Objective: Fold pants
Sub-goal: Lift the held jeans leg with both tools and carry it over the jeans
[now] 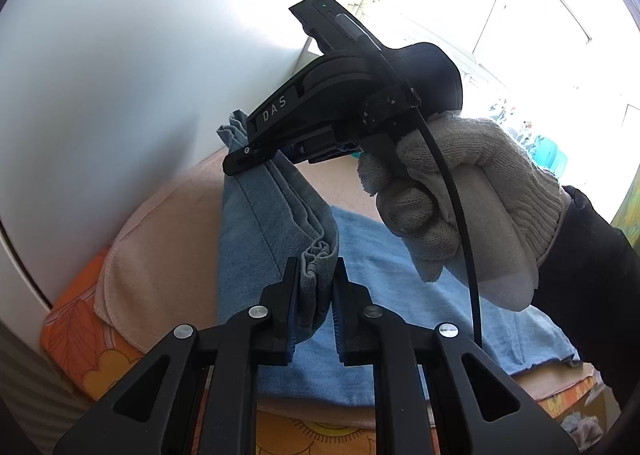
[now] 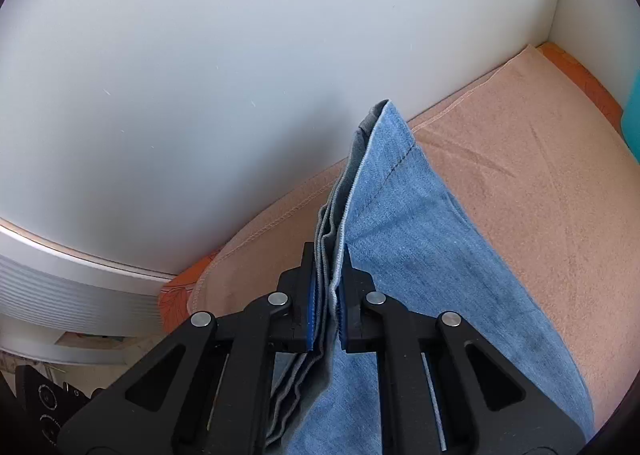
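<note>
Light blue denim pants (image 1: 256, 239) lie on a peach cloth, with one stacked edge lifted off the surface. My left gripper (image 1: 317, 267) is shut on a bunched corner of that edge. Further along the same edge, the right gripper (image 1: 256, 159) pinches the layers; a hand in a white knit glove (image 1: 472, 199) holds it. In the right wrist view, the right gripper (image 2: 327, 259) is shut on several denim layers of the pants (image 2: 408, 239), which rise to a hem corner near the wall. The rest of the pants lies flat below.
A white wall (image 2: 200, 75) runs close behind the lifted edge. The peach cloth (image 2: 520, 151) covers an orange patterned sheet (image 1: 80, 339). A teal object (image 2: 632, 115) stands at the far right. A bright window (image 1: 500, 15) is beyond the gloved hand.
</note>
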`<action>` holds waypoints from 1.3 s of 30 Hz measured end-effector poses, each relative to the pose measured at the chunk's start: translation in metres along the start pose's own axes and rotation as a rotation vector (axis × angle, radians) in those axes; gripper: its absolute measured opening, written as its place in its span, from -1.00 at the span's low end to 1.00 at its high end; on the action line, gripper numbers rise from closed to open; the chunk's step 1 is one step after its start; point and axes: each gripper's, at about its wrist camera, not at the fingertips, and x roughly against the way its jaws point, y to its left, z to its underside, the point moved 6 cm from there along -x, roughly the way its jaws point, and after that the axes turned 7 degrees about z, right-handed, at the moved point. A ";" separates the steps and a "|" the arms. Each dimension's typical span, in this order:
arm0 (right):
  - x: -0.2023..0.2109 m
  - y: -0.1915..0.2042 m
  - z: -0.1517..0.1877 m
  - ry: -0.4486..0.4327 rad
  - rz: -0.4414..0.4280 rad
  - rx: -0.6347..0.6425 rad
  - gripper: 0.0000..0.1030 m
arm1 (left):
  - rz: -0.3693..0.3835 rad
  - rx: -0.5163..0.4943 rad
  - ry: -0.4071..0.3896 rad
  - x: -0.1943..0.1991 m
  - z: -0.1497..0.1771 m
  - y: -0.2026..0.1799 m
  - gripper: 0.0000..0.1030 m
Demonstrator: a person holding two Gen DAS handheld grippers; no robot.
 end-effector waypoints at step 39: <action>0.168 -0.130 0.062 -0.279 0.041 -0.251 -0.86 | 0.029 -0.363 -0.015 -0.031 -0.016 -0.132 -0.34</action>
